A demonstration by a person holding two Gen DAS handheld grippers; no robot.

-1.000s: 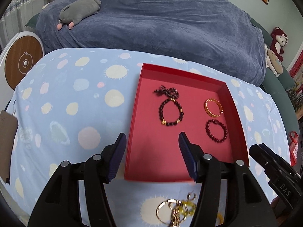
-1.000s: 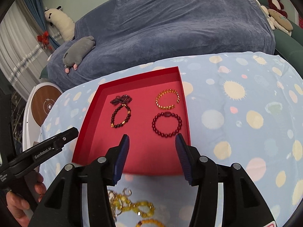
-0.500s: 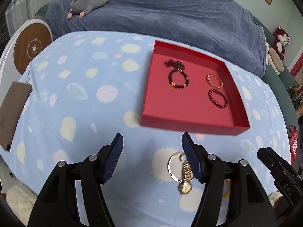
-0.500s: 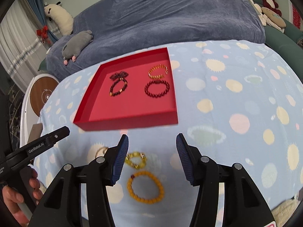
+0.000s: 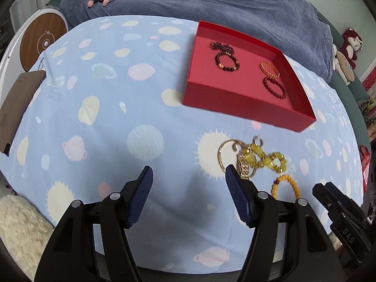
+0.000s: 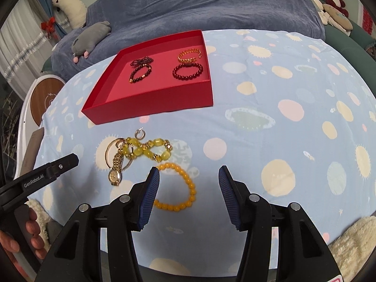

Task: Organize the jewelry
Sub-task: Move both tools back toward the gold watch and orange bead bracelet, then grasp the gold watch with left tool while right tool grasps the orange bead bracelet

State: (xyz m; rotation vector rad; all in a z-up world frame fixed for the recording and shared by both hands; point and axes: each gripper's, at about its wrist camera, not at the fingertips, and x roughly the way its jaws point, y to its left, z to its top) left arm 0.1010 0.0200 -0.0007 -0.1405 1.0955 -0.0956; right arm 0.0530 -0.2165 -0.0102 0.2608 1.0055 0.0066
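Both your tongs hang part open and empty over the spotted blue cloth [image 6: 270, 89]. Right tongs [image 6: 189, 181]: the orange bead bracelet [image 6: 181, 188] lies flat just beyond the tips, its lower left arc hidden behind the left pad, the ring sitting centre-low in the right view. Left tongs [image 5: 188, 176]: only cloth between the pads; the tangle of watch [image 5: 243, 168], gold bangle [image 5: 222, 150] and chunky yellow bracelet [image 5: 265, 158] sits off the right pad, lower right of centre.

The right hand looks nearer the orange bracelet. It has no long axis, so any pinch across the bead strand should do, likely at its near-right arc.

The red tray [image 6: 150, 104] sits further out, upper middle, four bracelets already in its far half, the near half bare.

The right view shows the watch face [image 6: 114, 176] and the small hoop earring [image 6: 140, 133] clearly; the left view hides the watch's lower end behind its own pad.
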